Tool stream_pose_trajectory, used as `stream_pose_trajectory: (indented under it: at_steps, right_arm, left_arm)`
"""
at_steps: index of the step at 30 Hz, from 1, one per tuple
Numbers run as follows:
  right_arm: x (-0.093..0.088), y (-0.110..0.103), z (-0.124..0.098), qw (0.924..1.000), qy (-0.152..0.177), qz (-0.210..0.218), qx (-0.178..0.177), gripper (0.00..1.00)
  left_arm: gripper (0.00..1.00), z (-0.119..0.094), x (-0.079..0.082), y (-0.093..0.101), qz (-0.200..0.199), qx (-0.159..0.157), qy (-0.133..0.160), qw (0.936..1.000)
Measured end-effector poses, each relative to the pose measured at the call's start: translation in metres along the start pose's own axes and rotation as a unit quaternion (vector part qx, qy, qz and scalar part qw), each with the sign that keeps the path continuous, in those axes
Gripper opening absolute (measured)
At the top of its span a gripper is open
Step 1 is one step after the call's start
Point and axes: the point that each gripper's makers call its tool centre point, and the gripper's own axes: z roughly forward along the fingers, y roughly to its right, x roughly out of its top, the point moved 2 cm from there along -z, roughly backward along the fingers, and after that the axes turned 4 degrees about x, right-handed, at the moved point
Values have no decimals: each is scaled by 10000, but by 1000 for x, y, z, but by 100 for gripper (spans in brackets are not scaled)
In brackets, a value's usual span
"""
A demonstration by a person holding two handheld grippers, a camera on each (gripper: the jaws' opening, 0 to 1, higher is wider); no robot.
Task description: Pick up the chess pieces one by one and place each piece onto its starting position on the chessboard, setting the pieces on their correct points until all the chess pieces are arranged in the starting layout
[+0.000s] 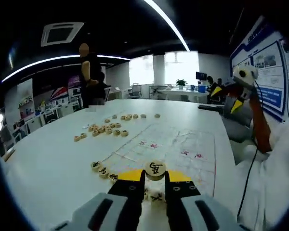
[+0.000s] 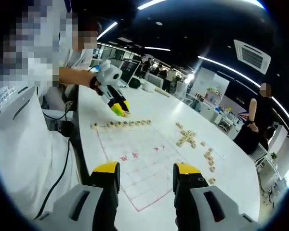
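Observation:
My left gripper (image 1: 155, 179) is shut on a round wooden chess piece (image 1: 155, 169) with a black character, held just above the near edge of the paper chessboard (image 1: 176, 144). A few placed pieces (image 1: 102, 169) lie along that edge. In the right gripper view, the left gripper (image 2: 117, 107) hovers at the far end of a row of pieces (image 2: 126, 123) on the chessboard (image 2: 139, 154). My right gripper (image 2: 145, 175) stands open above the board's near side with nothing between its jaws. It also appears raised at the right (image 1: 238, 91) in the left gripper view.
Loose pieces lie in a cluster (image 1: 102, 129) and a short row (image 1: 132, 116) on the white table (image 1: 48, 154); the same piles (image 2: 187, 137) sit right of the board. A person stands beyond the table (image 1: 89, 72). A black cable (image 2: 58, 173) hangs by the table edge.

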Motion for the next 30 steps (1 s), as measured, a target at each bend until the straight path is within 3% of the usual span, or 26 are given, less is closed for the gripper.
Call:
stream_pose_trajectory:
  at_steps: [3, 9, 18, 30]
  right_arm:
    - [1, 0, -2, 10000, 31, 3, 6, 45]
    - [-1, 0, -3, 10000, 23, 8, -17, 45]
    - [0, 0, -4, 10000, 40, 9, -24, 44]
    - [-2, 1, -3, 10000, 18, 22, -28, 44]
  left_arm:
    - [19, -8, -15, 19, 68, -192, -176, 9996]
    - [19, -20, -25, 38, 4, -390, -215, 9990]
    - [19, -25, -47, 41, -35, -515, -526, 9973]
    - [19, -23, -50, 46, -118, -620, -548, 9965]
